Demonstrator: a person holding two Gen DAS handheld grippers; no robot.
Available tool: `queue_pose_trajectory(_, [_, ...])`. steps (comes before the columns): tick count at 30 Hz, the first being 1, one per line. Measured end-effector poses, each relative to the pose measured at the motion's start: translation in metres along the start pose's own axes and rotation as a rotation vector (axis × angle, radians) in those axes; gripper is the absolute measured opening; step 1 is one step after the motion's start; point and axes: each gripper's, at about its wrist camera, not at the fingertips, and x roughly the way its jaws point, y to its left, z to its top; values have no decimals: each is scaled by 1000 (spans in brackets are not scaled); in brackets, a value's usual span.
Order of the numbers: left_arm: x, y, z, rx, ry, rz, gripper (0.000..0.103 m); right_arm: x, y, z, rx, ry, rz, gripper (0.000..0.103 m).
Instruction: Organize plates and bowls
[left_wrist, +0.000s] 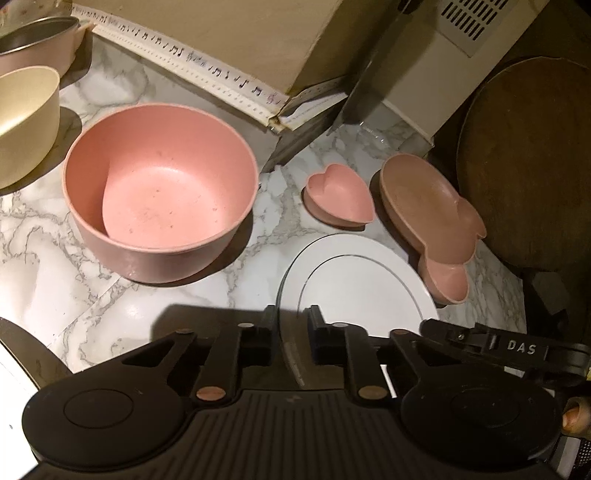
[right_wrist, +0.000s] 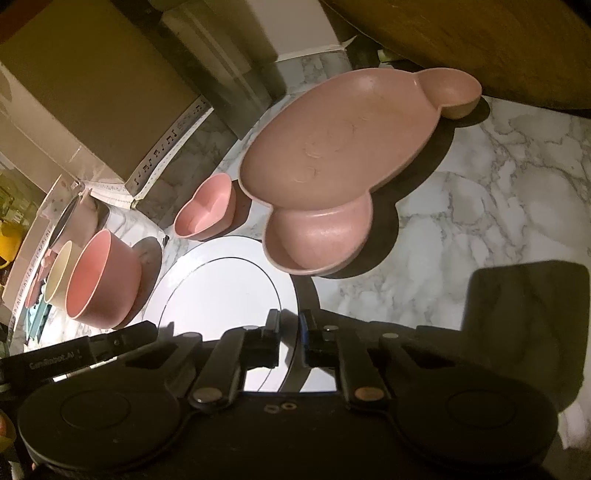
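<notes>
A white plate (left_wrist: 354, 277) with a thin dark ring lies on the marble counter (left_wrist: 44, 266). My left gripper (left_wrist: 291, 325) is shut on its left rim. My right gripper (right_wrist: 290, 328) is shut on the same white plate (right_wrist: 221, 284) at its right rim. A big pink bowl (left_wrist: 162, 188) stands left of the plate and shows in the right wrist view (right_wrist: 103, 280). A small pink heart dish (left_wrist: 338, 195) and a pink mouse-shaped plate (left_wrist: 424, 210) sit behind the plate. They also show in the right wrist view as the heart dish (right_wrist: 205, 214) and the mouse plate (right_wrist: 340, 147).
A cream bowl (left_wrist: 26, 118) and a metal-lined pink pot (left_wrist: 33, 40) stand at the far left. A cardboard box (left_wrist: 240, 44) lines the back. A round wooden board (left_wrist: 528, 155) leans at the right. The other gripper's body (left_wrist: 517, 347) is close by.
</notes>
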Motion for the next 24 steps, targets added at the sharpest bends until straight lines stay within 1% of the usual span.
queue_pose_trajectory(7, [-1,9,0,-22,19,-22,11,0,1,-1,8,4,9,8])
queue_pose_trajectory(15, [-9,12,-7,-25,23,-18,11,-4,5,-5,13,10,10,8])
queue_pose_trajectory(24, [-33,16,-14,-37,3,-14,11,-17,18,-8,0,7,22,7])
